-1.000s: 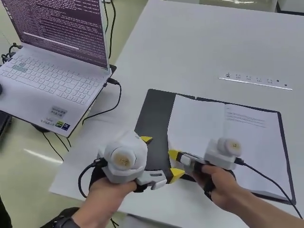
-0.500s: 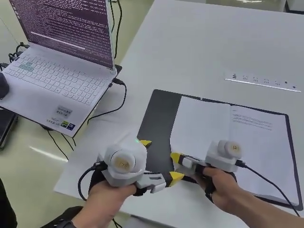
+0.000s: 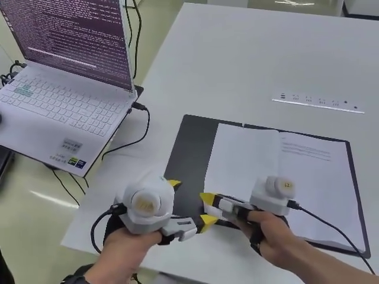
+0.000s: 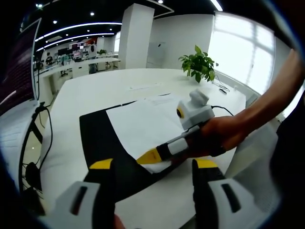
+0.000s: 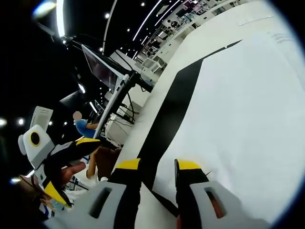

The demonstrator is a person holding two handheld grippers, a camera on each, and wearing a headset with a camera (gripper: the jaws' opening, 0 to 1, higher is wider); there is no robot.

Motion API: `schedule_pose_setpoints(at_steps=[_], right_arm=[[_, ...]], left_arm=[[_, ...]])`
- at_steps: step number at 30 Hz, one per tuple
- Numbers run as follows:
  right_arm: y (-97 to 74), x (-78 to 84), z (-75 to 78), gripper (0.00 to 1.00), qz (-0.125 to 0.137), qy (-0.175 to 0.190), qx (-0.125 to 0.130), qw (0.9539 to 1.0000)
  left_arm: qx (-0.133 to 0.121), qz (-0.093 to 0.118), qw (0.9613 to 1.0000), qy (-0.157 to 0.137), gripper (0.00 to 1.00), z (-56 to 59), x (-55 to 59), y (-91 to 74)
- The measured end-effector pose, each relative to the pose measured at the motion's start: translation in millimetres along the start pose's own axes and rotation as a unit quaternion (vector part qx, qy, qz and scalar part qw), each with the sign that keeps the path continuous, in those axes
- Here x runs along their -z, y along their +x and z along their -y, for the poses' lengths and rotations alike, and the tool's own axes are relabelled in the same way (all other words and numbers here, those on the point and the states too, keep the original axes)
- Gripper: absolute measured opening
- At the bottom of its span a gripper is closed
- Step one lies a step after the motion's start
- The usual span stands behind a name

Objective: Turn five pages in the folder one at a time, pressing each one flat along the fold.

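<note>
A black folder (image 3: pixel 188 155) lies open on the white table, with a white page (image 3: pixel 243 161) on its left half and a printed page (image 3: pixel 317 171) on the right. My right gripper (image 3: pixel 207 199) points left at the white page's near-left corner. Its jaws are a little apart, one over the page (image 5: pixel 228 105) and one over the black cover (image 5: pixel 167 114). My left gripper (image 3: pixel 189 202) hovers open over the folder's near-left corner, apart from it. The right gripper (image 4: pixel 150 156) shows between the left one's jaws (image 4: pixel 152 164).
An open laptop (image 3: pixel 65 89) sits to the left, past the table edge, with cables (image 3: pixel 135 137) trailing by the folder. A white socket strip (image 3: pixel 317 100) lies beyond the folder. The near table edge (image 3: pixel 118 245) runs under my hands. A potted plant (image 4: pixel 198 64) stands far off.
The head camera has shifted. Both grippers hold about the same places over the folder's near-left corner, and the page lies as before.
</note>
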State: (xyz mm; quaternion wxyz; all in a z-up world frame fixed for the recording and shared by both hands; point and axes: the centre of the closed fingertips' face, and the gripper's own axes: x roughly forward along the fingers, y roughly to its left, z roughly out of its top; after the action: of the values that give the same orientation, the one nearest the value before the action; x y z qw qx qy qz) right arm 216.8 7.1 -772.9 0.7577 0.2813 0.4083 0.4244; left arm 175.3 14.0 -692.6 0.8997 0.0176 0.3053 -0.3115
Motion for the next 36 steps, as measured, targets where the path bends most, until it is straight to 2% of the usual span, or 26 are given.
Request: schedule_pose_setpoints(at_steps=[2,4,6,8,10,13,16,19,21,23,27,31,36], right_arm=[[-3.8,-2.7,-7.3,0.38,-0.001,-0.010,-0.020,0.9998],[-11.2,-7.8,-7.4,0.42,0.010,-0.012,-0.021,0.9997],[-18.7,-11.1,-7.4,0.39,0.016,-0.016,-0.023,0.9995],[-28.4,-15.8,-5.0,0.37,0.025,-0.022,-0.017,0.9993],[-39.0,-22.4,1.3,0.37,0.039,-0.026,-0.009,0.9989],[-58.3,-32.9,12.6,0.34,0.061,-0.031,0.010,0.9976],[-74.4,-39.5,22.4,0.33,0.075,-0.029,0.025,0.9965],[-89.1,-44.8,29.0,0.31,0.090,-0.029,0.037,0.9949],[-97.9,-46.0,33.0,0.30,0.095,-0.033,0.044,0.9940],[-105.5,-45.9,35.2,0.29,0.097,-0.039,0.049,0.9933],[-122.8,-43.2,46.1,0.28,0.104,-0.038,0.063,0.9919],[-136.0,-41.2,52.6,0.28,0.112,-0.031,0.074,0.9904],[-145.7,-37.0,58.1,0.27,0.114,-0.026,0.081,0.9898]], left_arm=[[0.000,-0.004,1.0000,0.006,0.63,-1.7,0.6,1.4],[0.002,-0.003,1.0000,0.008,0.60,-2.6,-0.8,2.3],[0.004,-0.002,1.0000,0.008,0.57,-3.7,-1.9,4.5],[0.006,-0.003,1.0000,0.005,0.51,-5.1,-2.3,8.1],[0.006,0.002,1.0000,-0.002,0.43,-8.2,-3.5,12.2],[0.003,0.008,0.9999,-0.012,0.38,-12.6,-7.5,19.8],[0.001,0.001,0.9999,-0.015,0.30,-15.5,-6.3,28.5],[0.003,-0.017,0.9997,-0.015,0.22,-15.8,-1.9,37.1],[0.011,-0.017,0.9992,-0.033,0.20,-13.9,-0.6,45.7],[0.014,-0.020,0.9991,-0.034,0.18,-13.6,0.6,51.8],[0.016,-0.034,0.9987,-0.036,0.08,-12.8,7.9,66.3],[0.020,-0.057,0.9974,-0.040,0.07,-8.2,20.3,76.3],[0.024,-0.068,0.9962,-0.048,0.05,-3.8,30.7,81.1]])
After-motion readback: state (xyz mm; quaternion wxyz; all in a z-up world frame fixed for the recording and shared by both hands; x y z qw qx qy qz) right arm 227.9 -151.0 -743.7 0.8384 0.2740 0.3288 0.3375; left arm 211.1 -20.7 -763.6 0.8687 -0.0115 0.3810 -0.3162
